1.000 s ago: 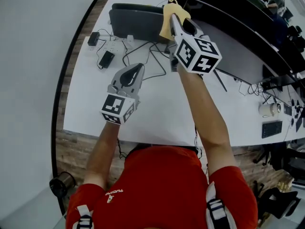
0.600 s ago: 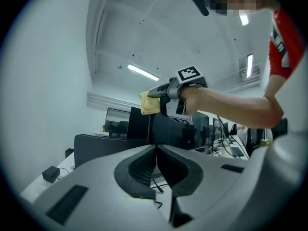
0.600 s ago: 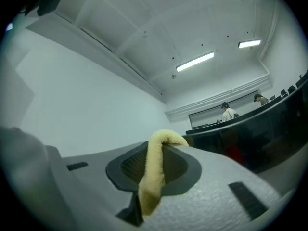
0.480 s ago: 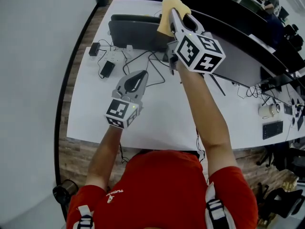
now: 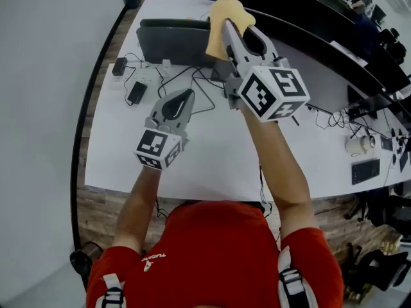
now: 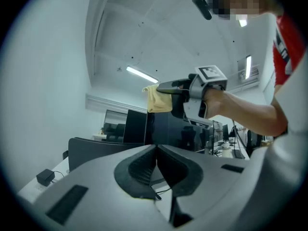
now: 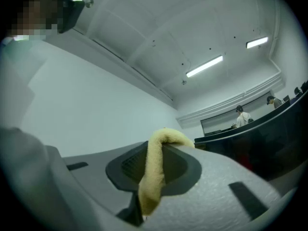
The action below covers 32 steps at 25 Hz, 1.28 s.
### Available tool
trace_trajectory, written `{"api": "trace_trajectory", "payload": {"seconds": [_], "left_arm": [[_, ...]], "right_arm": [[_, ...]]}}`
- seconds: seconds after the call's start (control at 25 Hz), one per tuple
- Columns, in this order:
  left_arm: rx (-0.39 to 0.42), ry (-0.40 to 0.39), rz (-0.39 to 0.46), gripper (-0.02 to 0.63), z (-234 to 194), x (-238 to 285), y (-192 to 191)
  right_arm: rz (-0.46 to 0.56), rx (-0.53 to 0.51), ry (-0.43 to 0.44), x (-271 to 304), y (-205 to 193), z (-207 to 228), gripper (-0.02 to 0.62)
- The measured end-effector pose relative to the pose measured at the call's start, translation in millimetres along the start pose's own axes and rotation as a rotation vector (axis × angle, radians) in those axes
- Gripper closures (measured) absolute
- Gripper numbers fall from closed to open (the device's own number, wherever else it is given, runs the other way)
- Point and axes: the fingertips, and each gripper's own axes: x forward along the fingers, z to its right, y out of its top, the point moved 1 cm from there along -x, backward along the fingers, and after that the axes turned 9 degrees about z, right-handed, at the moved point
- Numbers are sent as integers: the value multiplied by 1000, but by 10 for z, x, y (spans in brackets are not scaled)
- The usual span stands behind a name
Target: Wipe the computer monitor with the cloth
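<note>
Nearest, the left tongs hover low over the white desk, clenched on nothing, the pads meeting edge to edge in the left gripper view; they take no part in the job. Beyond them, cables trail across the desk. Farther out, the right tongs are raised at arm's length, clamped on the yellow cloth, which bulges out past the tips. The cloth hangs at the top edge of the dark monitor; whether it presses on the glass I cannot tell. I judge the wiping at most just begun, up at that edge; the broad screen below is left to do. Against the picture a second back, the cloth stands a little higher and farther out; the left tongs have hardly shifted.
</note>
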Motion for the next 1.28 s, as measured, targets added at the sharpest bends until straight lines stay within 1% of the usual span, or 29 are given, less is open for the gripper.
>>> {"api": "trace_trajectory", "payload": {"seconds": [0.2,0.32,0.44,0.52,0.64,0.92,1.04,1.28], "left_arm": [[3,24,32,595,88,74,27],[13,33,41,595,171,110,26],[20,57,59,595,257,136,32],[16,71,75,595,346,177,30],[14,69,84,595,552,259,-8],[57,41,91,595,1125,513,-11],[65,27,94,595,1359,639,-15],[70,7,67,595,1799,896,-178]], "right_arm": [[-21,-62,69,-425,-214,-35,535],[-45,-86,91,-687,-391,21,535],[-67,-104,110,-968,-548,87,535],[-71,-126,120,-1172,-598,136,535],[-78,-154,132,-1457,-633,212,535],[-81,-159,125,-1987,-615,496,535],[-85,-142,113,-2206,-627,627,535],[-83,-108,84,-2607,-612,975,537]]}}
